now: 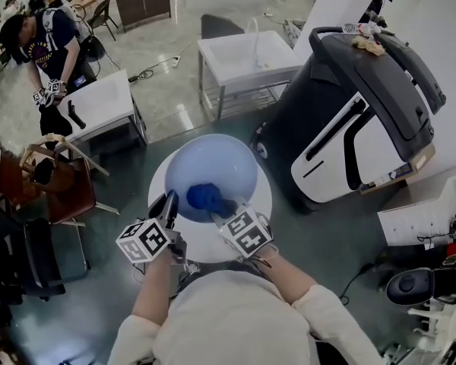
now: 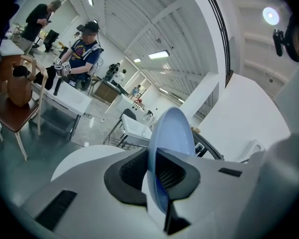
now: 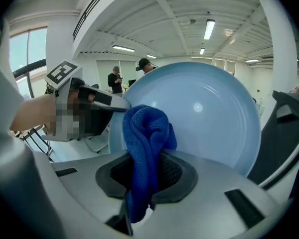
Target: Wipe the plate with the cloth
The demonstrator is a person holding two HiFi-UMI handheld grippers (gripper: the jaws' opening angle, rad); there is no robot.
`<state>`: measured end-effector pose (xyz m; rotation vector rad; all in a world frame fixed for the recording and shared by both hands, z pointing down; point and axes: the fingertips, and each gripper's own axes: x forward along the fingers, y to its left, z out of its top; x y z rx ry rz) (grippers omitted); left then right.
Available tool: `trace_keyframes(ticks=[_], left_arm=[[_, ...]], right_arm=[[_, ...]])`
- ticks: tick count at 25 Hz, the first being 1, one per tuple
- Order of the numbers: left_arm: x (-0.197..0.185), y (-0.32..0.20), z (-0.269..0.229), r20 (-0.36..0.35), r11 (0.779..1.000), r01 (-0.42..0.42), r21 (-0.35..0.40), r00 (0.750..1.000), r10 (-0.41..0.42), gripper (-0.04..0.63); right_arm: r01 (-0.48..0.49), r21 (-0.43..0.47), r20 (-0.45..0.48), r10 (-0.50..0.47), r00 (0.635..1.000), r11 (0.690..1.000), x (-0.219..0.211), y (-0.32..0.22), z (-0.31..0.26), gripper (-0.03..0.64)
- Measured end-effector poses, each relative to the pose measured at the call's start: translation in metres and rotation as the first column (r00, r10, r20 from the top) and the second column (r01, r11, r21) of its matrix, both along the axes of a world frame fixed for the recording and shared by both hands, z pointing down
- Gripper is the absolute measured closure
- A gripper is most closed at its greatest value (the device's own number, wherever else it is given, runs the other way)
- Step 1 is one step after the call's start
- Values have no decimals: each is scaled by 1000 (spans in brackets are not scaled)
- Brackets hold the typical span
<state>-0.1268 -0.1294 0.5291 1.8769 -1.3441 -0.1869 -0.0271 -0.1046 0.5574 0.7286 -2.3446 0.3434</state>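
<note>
We are counting one blue plate (image 1: 213,162), one blue cloth (image 1: 204,196) and two grippers, the left gripper (image 1: 167,204) and the right gripper (image 1: 217,213). We are seeing one round table (image 1: 263,198) near us, one brown chair (image 1: 70,190) at the left and one big machine (image 1: 365,120) at the right.

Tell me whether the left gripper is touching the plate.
Touching. The left gripper view shows the left gripper clamped on the rim of the plate.

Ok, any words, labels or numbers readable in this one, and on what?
Nothing here can be read.
Marker cubes: square patterns only, no letters.
Bystander's shirt print: too blurred to read.
Sticker on the dark machine: too small to read.
</note>
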Motion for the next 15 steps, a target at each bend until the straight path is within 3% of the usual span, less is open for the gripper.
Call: trace_keyframes(ticks=[7, 11, 15], left_arm=[[-5, 5, 4, 15, 1000, 6, -12, 1000, -5, 546], [4, 12, 9, 14, 999, -15, -29, 1000, 15, 548], [16, 17, 12, 26, 998, -43, -37, 999, 44, 548]], right_arm=[[-188, -24, -65, 186, 980, 982, 61, -33, 12, 525], [-297, 44, -52, 299, 953, 954, 87, -64, -5, 525], [-336, 126, -25, 342, 939, 933, 91, -89, -29, 525]])
